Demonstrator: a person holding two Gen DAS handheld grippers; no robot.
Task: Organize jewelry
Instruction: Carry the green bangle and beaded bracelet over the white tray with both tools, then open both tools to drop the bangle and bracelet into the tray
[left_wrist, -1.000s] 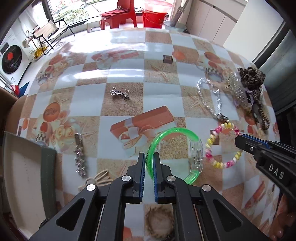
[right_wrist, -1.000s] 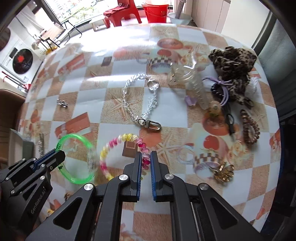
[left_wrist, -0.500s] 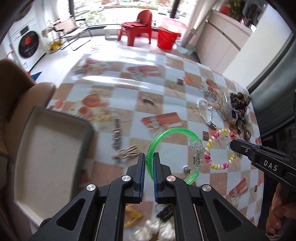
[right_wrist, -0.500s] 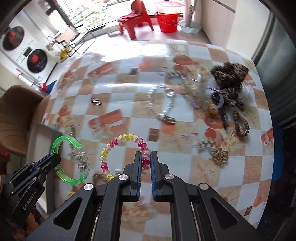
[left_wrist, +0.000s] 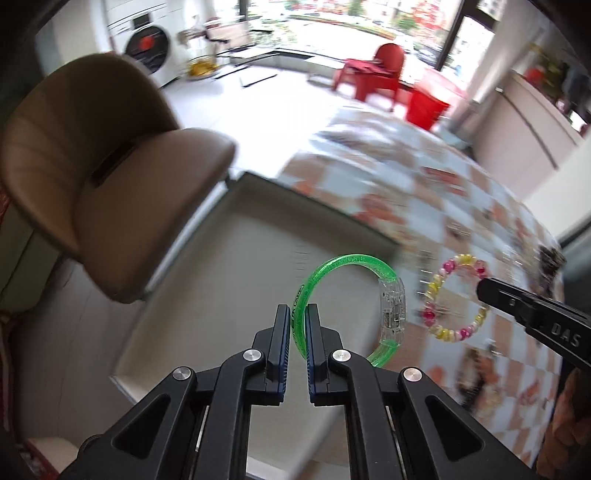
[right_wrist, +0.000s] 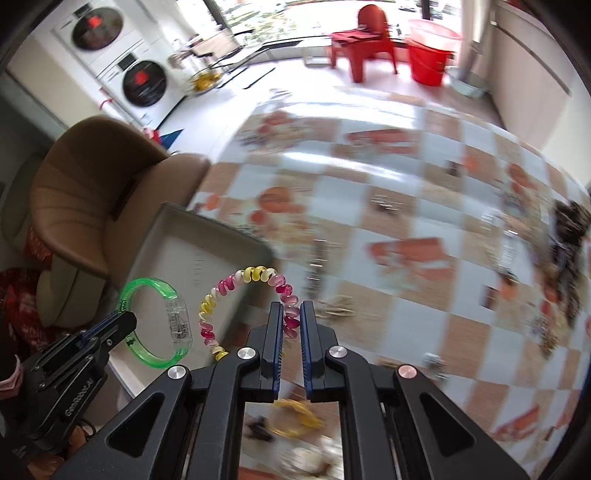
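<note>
1. The left gripper (left_wrist: 296, 325) is clamped on the near-left arc of a green bangle (left_wrist: 347, 306), which is held upright in the air; the bangle's clear plastic clasp (left_wrist: 392, 304) faces right.
2. The right gripper (right_wrist: 291, 321) pinches a pink-and-yellow spiral bracelet (right_wrist: 240, 295) at its right side, so the loop hangs up and to the left of the jaws.
3. In the left wrist view, the bangle is over the shallow beige tray (left_wrist: 221, 280), which sits at the table's left edge.
4. The spiral bracelet is just right of the bangle, near the tray's right rim.
5. Right of the tray, the checkered tablecloth (right_wrist: 406, 229) carries blurred small pieces.
6. A brown chair (left_wrist: 92, 170) stands left of the tray.
7. Farthest off are a red plastic chair (right_wrist: 364, 40) and a red bucket (right_wrist: 430, 51).
</note>
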